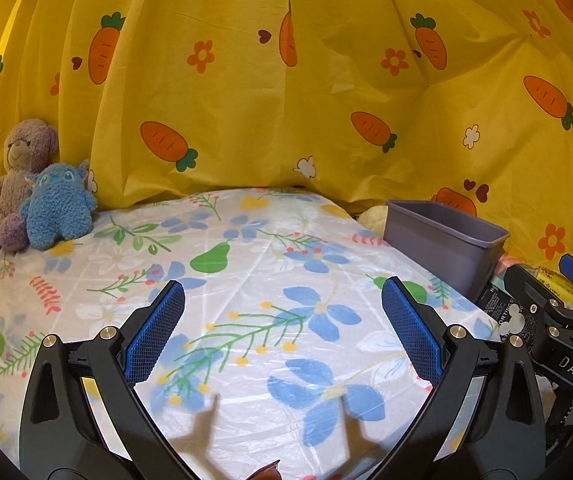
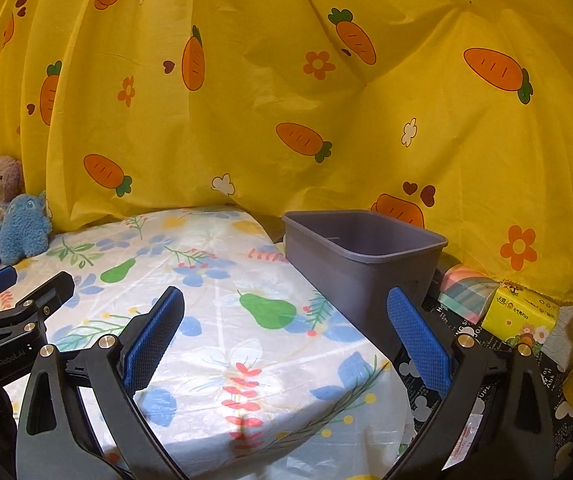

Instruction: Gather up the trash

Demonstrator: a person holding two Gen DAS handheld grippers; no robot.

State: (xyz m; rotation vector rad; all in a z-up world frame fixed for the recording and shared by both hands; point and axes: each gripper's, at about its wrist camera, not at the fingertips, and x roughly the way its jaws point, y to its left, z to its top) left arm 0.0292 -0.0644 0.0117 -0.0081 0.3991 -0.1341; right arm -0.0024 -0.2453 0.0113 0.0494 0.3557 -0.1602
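From the left wrist view, a table covered with a glossy flower-and-pear plastic sheet fills the lower part, and a yellow carrot-print curtain hangs behind it. 2 plush toys, a purple bear and a blue monster, sit at the far left edge. The left gripper hovers above the sheet with jaws spread wide, holding nothing. A grey bin stands at the right.

From the right wrist view, the right gripper is also spread wide and empty. The grey bin is upright just beyond the table's right edge, its visible inside bare. Beside it lie a pastel pack and a yellow tissue pack.
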